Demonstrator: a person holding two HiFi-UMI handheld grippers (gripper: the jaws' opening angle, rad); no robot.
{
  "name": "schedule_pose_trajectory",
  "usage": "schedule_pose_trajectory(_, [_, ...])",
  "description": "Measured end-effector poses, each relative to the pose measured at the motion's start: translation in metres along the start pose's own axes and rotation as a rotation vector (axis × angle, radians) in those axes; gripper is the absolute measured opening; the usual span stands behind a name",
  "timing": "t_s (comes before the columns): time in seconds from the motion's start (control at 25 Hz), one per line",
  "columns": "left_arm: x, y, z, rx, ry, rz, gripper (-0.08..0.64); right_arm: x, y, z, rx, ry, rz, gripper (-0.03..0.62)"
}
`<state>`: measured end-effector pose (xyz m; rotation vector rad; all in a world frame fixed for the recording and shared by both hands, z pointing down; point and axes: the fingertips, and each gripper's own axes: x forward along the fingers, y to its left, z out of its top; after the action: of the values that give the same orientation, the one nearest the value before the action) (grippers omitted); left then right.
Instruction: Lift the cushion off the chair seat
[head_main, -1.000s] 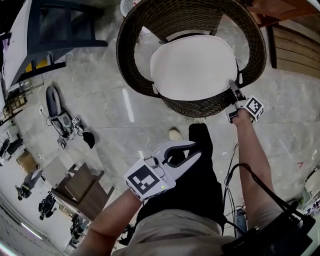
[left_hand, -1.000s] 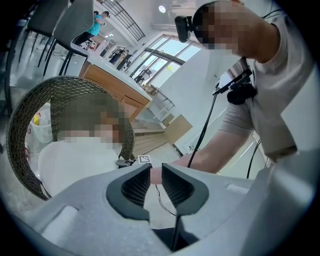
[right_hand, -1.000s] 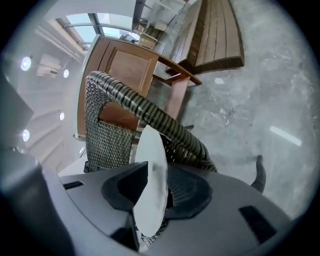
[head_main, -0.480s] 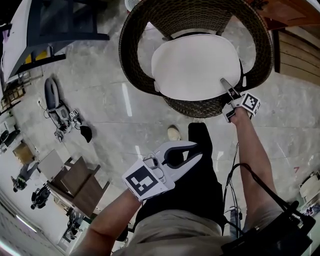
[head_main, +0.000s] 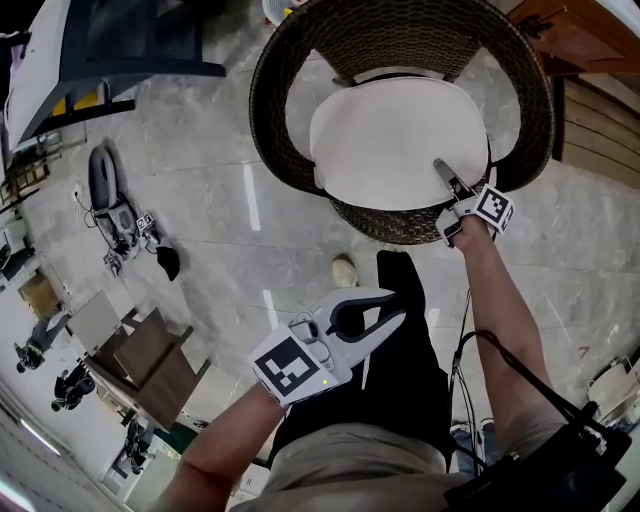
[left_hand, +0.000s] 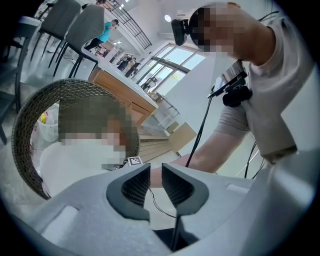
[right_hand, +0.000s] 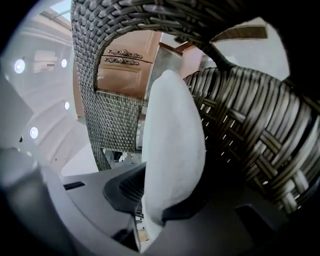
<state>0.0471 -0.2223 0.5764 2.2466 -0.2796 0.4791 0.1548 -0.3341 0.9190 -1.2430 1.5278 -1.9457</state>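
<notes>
A white cushion (head_main: 395, 140) lies on the seat of a round dark wicker chair (head_main: 270, 110). My right gripper (head_main: 442, 175) reaches over the chair's front right rim onto the cushion's edge. In the right gripper view the cushion's edge (right_hand: 172, 145) stands between the two pads of that gripper (right_hand: 167, 192). Its jaws have just been closing and both pads now press on the cushion. My left gripper (head_main: 393, 305) hangs low in front of the person's legs, well short of the chair. Its pads (left_hand: 156, 175) stand a narrow gap apart with nothing between them.
The person's shoe (head_main: 349, 269) stands just before the chair. Wooden cabinets (head_main: 590, 90) run along the right. A dark table frame (head_main: 130, 50) is at top left, a floor device (head_main: 110, 215) at left, and wooden boxes (head_main: 150, 360) at lower left.
My right gripper has slid left from the chair's rim onto the cushion's front right edge. The left gripper has barely moved.
</notes>
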Motion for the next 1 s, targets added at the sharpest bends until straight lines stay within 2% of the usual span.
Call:
schedule_pose_trajectory(0.28, [0.000, 0.004, 0.017, -0.001, -0.025, 0.021, 0.057, -0.003, 0.009, -0.001, 0.008, -0.002, -0.038, 0.075])
schedule_pose_trajectory(0.64, [-0.012, 0.001, 0.035, -0.014, -0.067, 0.058, 0.055, -0.006, 0.038, 0.002, 0.008, 0.006, -0.026, 0.057])
schedule_pose_trajectory(0.8, [-0.019, -0.006, 0.034, 0.002, -0.067, 0.066, 0.054, -0.013, 0.049, 0.004, -0.029, -0.003, -0.038, 0.052])
schedule_pose_trajectory(1.0, [-0.029, -0.020, 0.040, 0.025, -0.089, 0.075, 0.032, -0.027, 0.065, 0.006, -0.028, -0.014, -0.029, 0.051])
